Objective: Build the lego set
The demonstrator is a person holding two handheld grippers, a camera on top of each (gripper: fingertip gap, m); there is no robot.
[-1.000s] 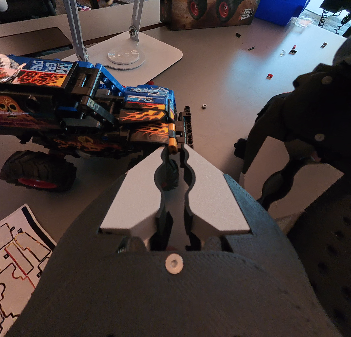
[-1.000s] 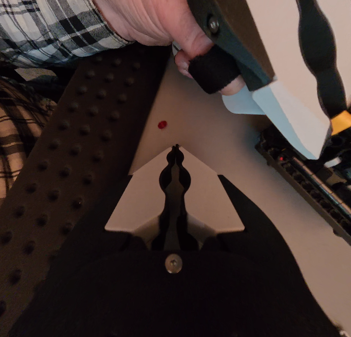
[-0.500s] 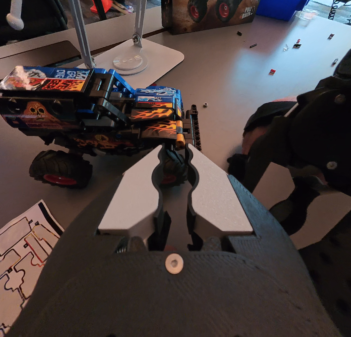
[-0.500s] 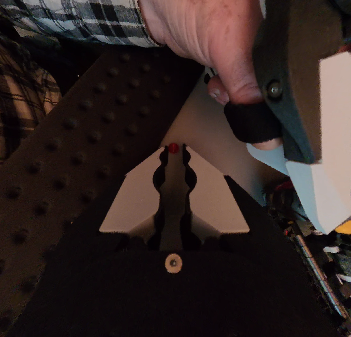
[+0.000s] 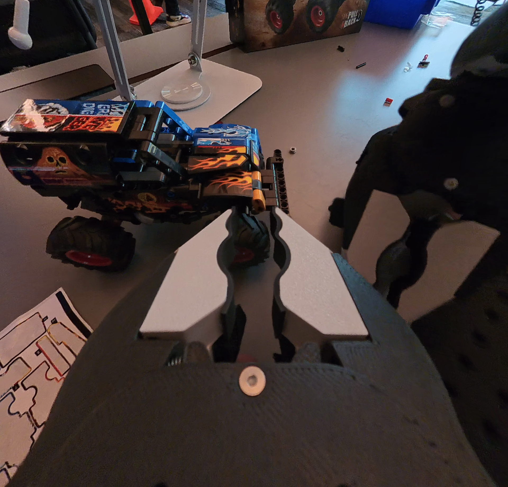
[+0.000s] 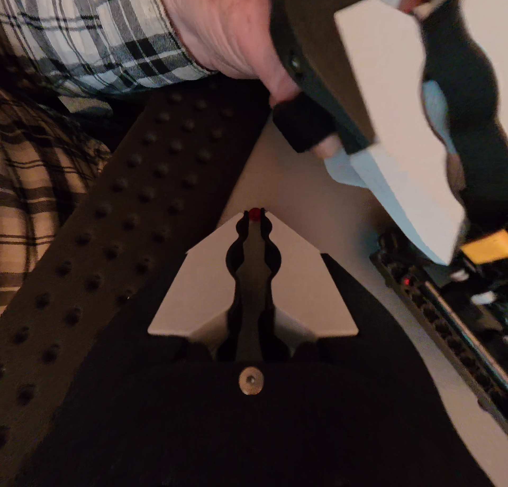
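one lego truck (image 5: 132, 169), two grippers, right gripper (image 6: 254, 212) pinching one red stud (image 6: 254, 215)

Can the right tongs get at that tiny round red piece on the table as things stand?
Probably yes: the tiny round red piece already sits between the right tongs' tips, nothing blocking; whether it is pinched yet is unclear.
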